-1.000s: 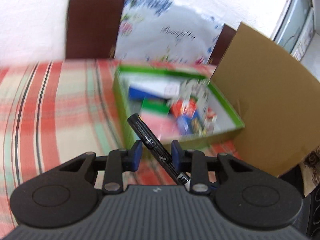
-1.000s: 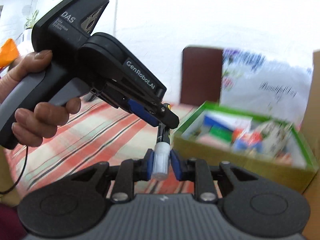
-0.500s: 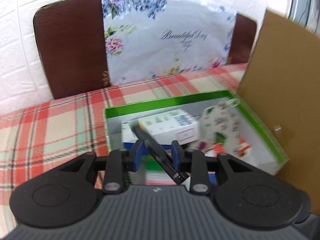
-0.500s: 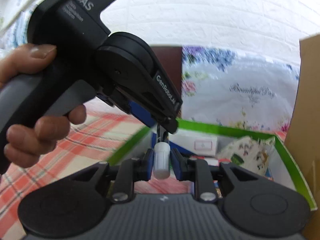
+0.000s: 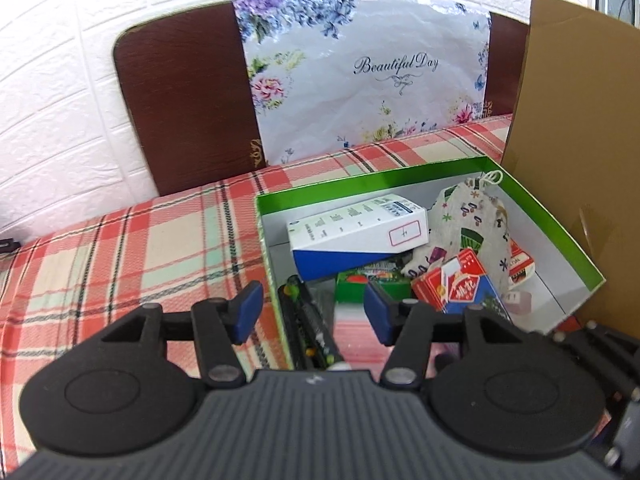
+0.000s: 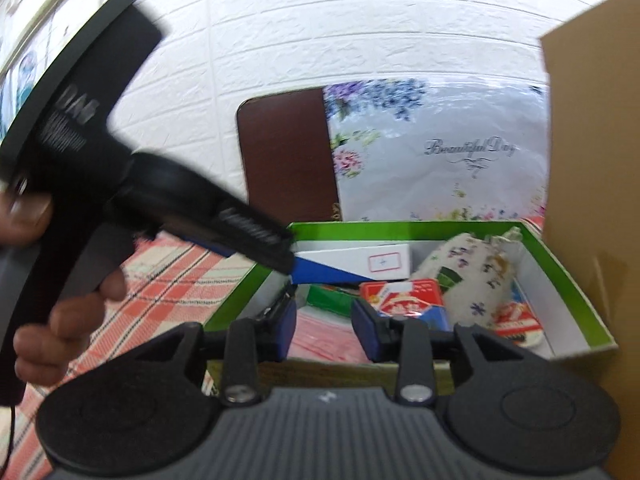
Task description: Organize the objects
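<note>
Both tools just opening, left tool (image 5: 312,316) and right tool (image 6: 324,330) released; black marker pen (image 5: 310,332) drops into green-rimmed cardboard box (image 5: 540,216), my five o'clock; sorting nearly done.

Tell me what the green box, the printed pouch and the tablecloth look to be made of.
Green box: likely paperboard, glossy green rim, matte white inside, thin straight walls.
Printed pouch: woven cloth, probably cotton or linen, matte, wrinkled, with a cord drawstring.
Tablecloth: woven fabric, visible herringbone weave in a red plaid.
</note>
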Motion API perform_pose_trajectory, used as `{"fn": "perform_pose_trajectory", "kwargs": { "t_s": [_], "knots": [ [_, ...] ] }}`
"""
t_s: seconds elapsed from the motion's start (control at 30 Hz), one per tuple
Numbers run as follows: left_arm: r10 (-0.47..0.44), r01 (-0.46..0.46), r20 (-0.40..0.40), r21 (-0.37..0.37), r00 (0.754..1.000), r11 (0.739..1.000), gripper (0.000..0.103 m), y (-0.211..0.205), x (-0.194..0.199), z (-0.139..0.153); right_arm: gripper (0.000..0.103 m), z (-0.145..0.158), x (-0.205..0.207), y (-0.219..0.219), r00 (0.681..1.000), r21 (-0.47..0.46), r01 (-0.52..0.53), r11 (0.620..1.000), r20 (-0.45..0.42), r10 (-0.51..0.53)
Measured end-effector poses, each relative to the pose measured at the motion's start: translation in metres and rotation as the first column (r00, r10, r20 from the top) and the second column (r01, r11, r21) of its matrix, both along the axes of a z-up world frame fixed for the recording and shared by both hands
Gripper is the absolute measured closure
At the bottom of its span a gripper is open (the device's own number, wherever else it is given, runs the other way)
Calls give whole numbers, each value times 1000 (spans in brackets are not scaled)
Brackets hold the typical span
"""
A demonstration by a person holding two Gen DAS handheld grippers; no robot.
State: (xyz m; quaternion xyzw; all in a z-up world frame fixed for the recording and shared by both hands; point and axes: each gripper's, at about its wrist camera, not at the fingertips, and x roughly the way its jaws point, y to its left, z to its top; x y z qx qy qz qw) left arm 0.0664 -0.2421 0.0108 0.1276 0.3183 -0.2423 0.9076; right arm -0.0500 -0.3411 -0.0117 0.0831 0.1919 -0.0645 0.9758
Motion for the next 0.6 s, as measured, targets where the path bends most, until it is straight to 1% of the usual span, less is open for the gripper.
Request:
{"fn": "perform_pose_trajectory", "kwargs": {
  "t_s": [0.07,0.1,0.23,0.4,0.5,0.53,0.57,0.6],
  "knots": [
    [6,-6,7,-3,1000,1000,39,4,-7,1,70,4,-9,-2,1000,19,20,1000,3,-20],
    [9,-9,12,-4,1000,1000,38,7,-11,2,70,5,-12,-4,1000,27,29,999,3,-29],
    [18,-18,18,-6,1000,1000,38,15,-23,2,70,10,-23,-8,998,50,57,997,2,-58],
    [26,-26,21,-7,999,1000,38,22,-35,0,69,14,-31,-8,997,50,77,996,6,-78],
    [31,-31,25,-7,999,999,37,27,-40,0,65,16,-35,-5,996,49,83,995,11,-83],
    [34,-33,27,-7,999,999,36,28,-42,0,64,17,-36,-5,996,50,84,995,12,-85],
    [37,-36,29,-7,999,999,32,29,-44,0,64,18,-36,-5,996,52,85,995,13,-86],
    [41,-41,32,-7,999,999,30,31,-45,1,64,19,-37,-4,996,56,85,995,14,-86]
  ]
}}
